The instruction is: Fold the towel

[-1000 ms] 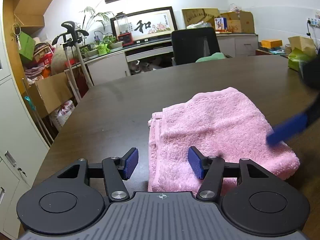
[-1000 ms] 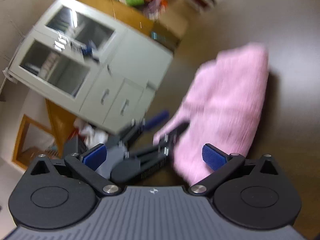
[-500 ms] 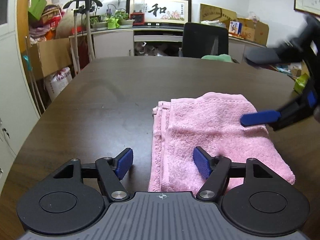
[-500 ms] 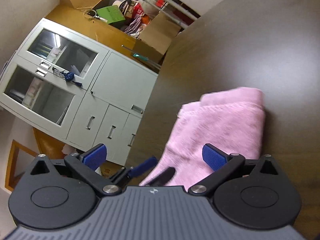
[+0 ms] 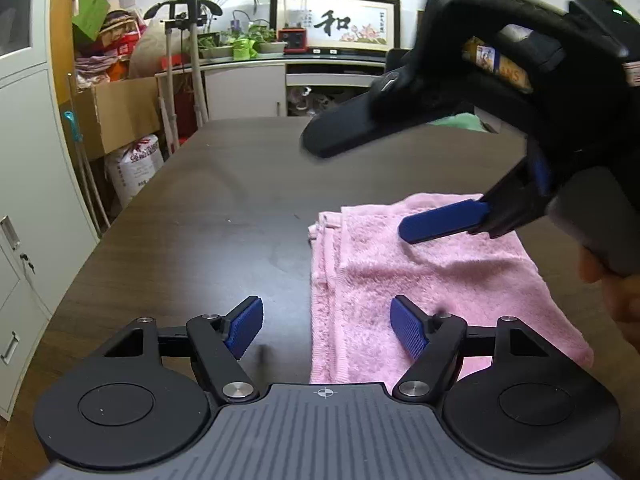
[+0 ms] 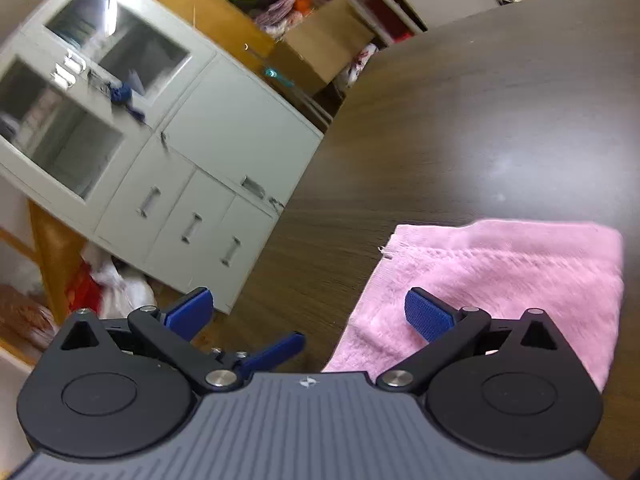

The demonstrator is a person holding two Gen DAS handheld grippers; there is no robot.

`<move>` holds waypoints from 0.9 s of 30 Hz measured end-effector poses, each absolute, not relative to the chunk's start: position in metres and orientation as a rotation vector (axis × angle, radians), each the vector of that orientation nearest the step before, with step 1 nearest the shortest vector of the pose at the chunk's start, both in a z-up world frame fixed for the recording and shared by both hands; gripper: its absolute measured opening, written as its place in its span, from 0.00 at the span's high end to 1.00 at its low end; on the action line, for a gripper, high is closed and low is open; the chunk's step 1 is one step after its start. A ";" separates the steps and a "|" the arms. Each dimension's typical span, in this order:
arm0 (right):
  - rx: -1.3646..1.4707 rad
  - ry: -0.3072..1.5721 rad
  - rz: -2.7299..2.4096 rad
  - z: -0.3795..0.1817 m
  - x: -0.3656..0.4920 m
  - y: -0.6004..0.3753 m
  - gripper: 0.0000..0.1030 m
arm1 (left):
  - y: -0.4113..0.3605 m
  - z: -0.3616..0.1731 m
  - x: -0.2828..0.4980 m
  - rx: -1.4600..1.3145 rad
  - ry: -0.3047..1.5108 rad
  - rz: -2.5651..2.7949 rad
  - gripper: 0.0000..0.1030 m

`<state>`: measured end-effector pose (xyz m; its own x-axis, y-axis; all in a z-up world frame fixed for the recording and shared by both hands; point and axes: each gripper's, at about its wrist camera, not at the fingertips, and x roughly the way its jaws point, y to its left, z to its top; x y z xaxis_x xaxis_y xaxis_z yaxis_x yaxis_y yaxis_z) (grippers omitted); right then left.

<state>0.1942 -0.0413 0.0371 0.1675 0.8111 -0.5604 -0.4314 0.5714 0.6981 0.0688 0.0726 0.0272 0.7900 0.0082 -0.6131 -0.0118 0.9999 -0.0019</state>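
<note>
The pink towel (image 5: 432, 280) is lying folded into a thick rectangle on the dark wooden table (image 5: 224, 208), its terry pile looking fluffy and its layered, stitched edges stacking up along the side facing the cabinets (image 6: 224, 128). The left gripper (image 5: 326, 320) is hovering low over the towel's near edge, its jaws opening wide, one blue pad over the cloth and the other over bare table, nothing pinched between them. The right gripper (image 6: 310, 312) is hanging above the towel too, jaws standing far apart and gripping nothing; one of its blue fingers (image 5: 444, 220) is floating just over the towel's far part.
</note>
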 end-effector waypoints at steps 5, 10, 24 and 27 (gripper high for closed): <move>0.423 1.079 0.923 0.045 0.197 -0.047 0.00 | 0.069 0.027 0.066 0.038 0.649 0.026 0.27; 0.293 0.997 0.923 0.069 0.158 -0.088 0.00 | 0.076 0.037 0.060 0.037 0.617 0.059 0.28; 0.468 1.162 0.954 0.041 0.146 -0.130 0.05 | 0.059 0.019 0.056 0.161 0.624 0.079 0.27; 0.439 1.153 0.907 0.044 0.150 -0.141 0.14 | 0.043 0.019 0.062 0.181 0.625 0.073 0.32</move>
<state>0.1496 -0.1413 0.0437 0.1190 0.7990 -0.5894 -0.3846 0.5844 0.7146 0.0624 0.0434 0.0189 0.8092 0.1222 -0.5746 -0.0132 0.9817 0.1901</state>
